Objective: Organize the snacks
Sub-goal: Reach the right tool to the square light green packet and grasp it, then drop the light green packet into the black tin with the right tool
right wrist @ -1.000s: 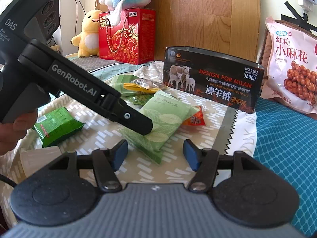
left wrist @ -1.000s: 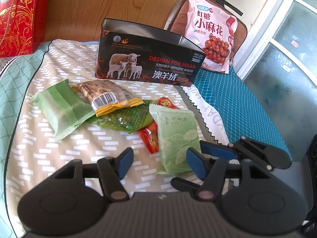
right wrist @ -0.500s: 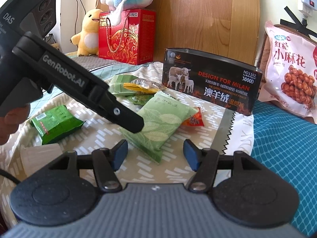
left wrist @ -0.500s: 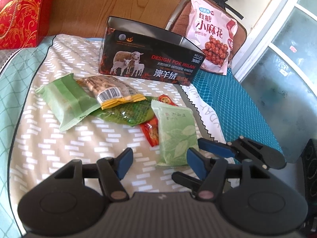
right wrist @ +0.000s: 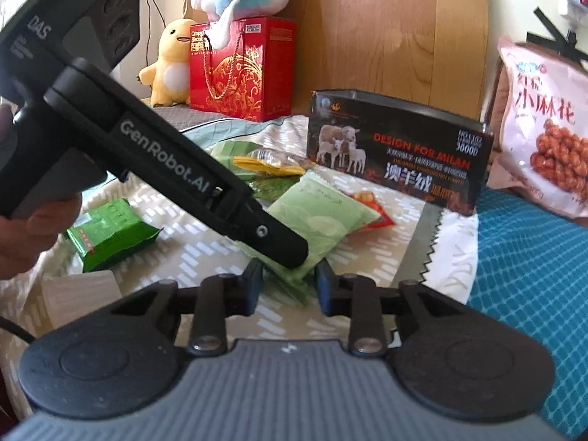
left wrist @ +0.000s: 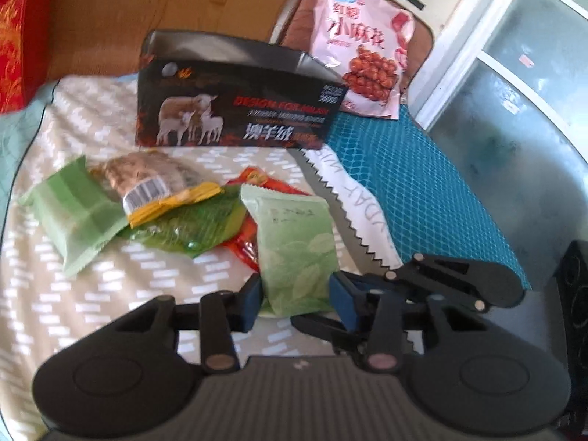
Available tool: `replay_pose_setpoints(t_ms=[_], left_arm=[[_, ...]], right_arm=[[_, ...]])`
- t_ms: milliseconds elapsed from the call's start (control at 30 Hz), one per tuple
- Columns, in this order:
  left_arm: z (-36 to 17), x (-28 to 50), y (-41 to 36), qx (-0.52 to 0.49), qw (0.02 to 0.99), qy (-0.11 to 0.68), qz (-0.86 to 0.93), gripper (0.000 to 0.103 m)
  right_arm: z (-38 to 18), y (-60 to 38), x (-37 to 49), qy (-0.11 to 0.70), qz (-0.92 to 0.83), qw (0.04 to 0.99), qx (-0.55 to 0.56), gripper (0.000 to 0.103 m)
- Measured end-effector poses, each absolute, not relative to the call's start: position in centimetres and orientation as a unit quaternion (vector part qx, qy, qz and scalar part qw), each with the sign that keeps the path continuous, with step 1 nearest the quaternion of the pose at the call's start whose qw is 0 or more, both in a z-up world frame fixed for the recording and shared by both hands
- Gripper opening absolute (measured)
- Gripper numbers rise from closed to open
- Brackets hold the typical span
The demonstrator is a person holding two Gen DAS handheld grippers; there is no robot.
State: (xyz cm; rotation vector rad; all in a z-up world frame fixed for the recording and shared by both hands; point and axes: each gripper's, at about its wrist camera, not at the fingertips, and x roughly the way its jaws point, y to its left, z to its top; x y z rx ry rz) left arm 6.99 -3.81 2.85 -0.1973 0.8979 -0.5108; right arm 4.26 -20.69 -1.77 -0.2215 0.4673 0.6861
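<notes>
Five snack packets lie clustered on the patterned bedspread point(left wrist: 110, 294) in the left wrist view. From the left: a plain green packet point(left wrist: 73, 217), a barcoded packet point(left wrist: 154, 180) overlapping it, a clear green packet point(left wrist: 191, 228), a red packet point(left wrist: 253, 180) partly covered, and the leaf-print packet point(left wrist: 294, 250). Behind them stands an open black box point(left wrist: 235, 110), with a pink bag point(left wrist: 367, 51) upright to its right.

Left gripper point(left wrist: 296, 296): jaws have just been closing; the near end of the leaf-print packet sits between the blue pads, which meet both its edges.

Right gripper point(right wrist: 290, 286): jaws have just been closing; a corner of the same packet lies between the pads, but contact cannot be confirmed.

In the right wrist view, a hand point(right wrist: 33, 235) holds the left gripper's handle, and a dark green packet point(right wrist: 110, 235) lies apart at the left
</notes>
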Motion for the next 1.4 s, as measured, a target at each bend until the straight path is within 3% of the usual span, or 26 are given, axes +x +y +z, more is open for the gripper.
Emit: replay_pose_setpoints(t_ms=[200,433,467,567,633,833,1033,1200,1300,1367,1400], left_arm=[[7.2,7.6,-3.6,-0.091,0.887,0.371,-0.26,0.04],[10.7,15.3,-6.3,-0.071,0.908,0.33,-0.248,0.041],[10.7,16.6,-6.7,-0.071,0.91,0.328,-0.245,0.042],[10.1,20.2,-8.1,-0.06,0.915,0.33,-0.223,0.059],[9.7,20.9,-8.1,-0.055,0.916,0.34,-0.208,0.06],[10.1,16.8,-0.7,-0.086,0.928,0.308,-0.192,0.065],[6.6,13.7,7.9,-0.163,0.907,0.372,-0.114,0.065],[4.4,10.7,10.3,-0.216,0.89,0.384,-0.113,0.065],[4.2,9.6,9.8,-0.227,0.889,0.377,-0.128,0.065],[4.1,9.4,9.5,-0.231,0.888,0.375,-0.134,0.065],[4.0,9.4,9.4,-0.233,0.887,0.374,-0.136,0.065]], right_arm=[[1.3,-21.7,4.6,0.158,0.329,0.927,-0.089,0.033],[4.2,-22.0,11.3,0.126,0.274,0.951,-0.067,0.033],[4.4,-22.1,12.6,0.129,0.265,0.953,-0.061,0.033],[4.1,-21.9,15.8,0.136,0.22,0.964,-0.058,0.034],[3.7,-22.1,16.7,0.148,0.191,0.969,-0.055,0.036],[2.2,-23.7,13.0,0.16,0.244,0.956,-0.009,0.045],[0.8,-21.0,12.2,0.238,0.34,0.909,0.03,0.045],[1.0,-17.4,12.5,0.255,0.374,0.892,0.006,0.045],[0.6,-15.4,12.2,0.261,0.392,0.882,-0.03,0.057],[0.3,-14.1,11.6,0.254,0.387,0.884,-0.064,0.073],[0.2,-13.6,11.3,0.246,0.387,0.885,-0.081,0.075]])
